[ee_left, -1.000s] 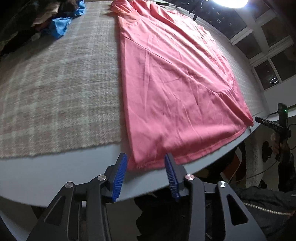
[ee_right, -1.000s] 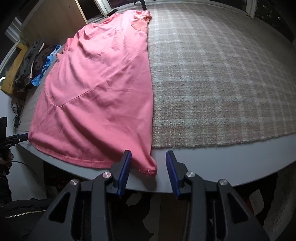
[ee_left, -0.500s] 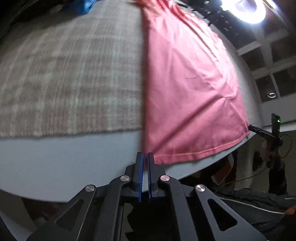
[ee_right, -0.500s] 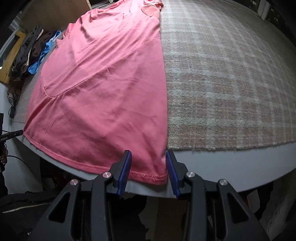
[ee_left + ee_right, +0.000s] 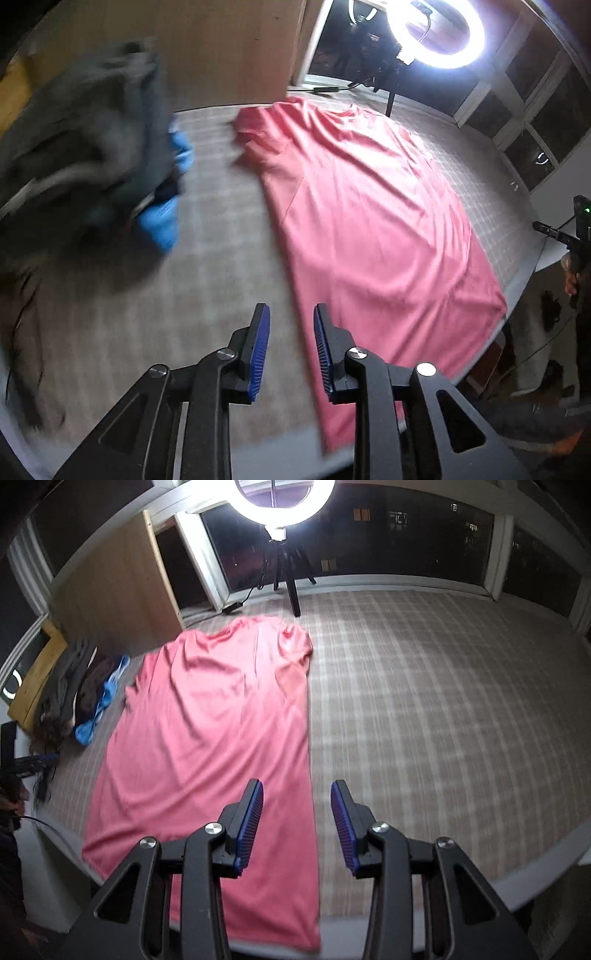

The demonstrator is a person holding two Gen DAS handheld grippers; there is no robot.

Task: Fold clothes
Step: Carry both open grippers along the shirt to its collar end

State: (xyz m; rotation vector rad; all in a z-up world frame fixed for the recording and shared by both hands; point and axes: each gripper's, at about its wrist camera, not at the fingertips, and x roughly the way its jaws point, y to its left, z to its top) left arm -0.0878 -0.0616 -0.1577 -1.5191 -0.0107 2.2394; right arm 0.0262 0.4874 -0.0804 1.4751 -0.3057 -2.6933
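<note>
A pink T-shirt (image 5: 373, 221) lies flat on the plaid blanket, folded lengthwise, collar end far, hem at the near table edge; it also shows in the right wrist view (image 5: 218, 716). My left gripper (image 5: 291, 345) is open and empty, raised above the shirt's left long edge. My right gripper (image 5: 296, 821) is open and empty, raised above the shirt's right long edge near the hem.
A plaid blanket (image 5: 424, 709) covers the table. A pile of dark and blue clothes (image 5: 110, 158) lies at the left, also in the right wrist view (image 5: 85, 698). A ring light on a tripod (image 5: 284, 502) stands at the far edge. The other gripper's tip (image 5: 569, 232) shows at right.
Both grippers have lifted up and back from the shirt's hem. The left one was shut half a second ago and is now open. The shirt lies flat and released.
</note>
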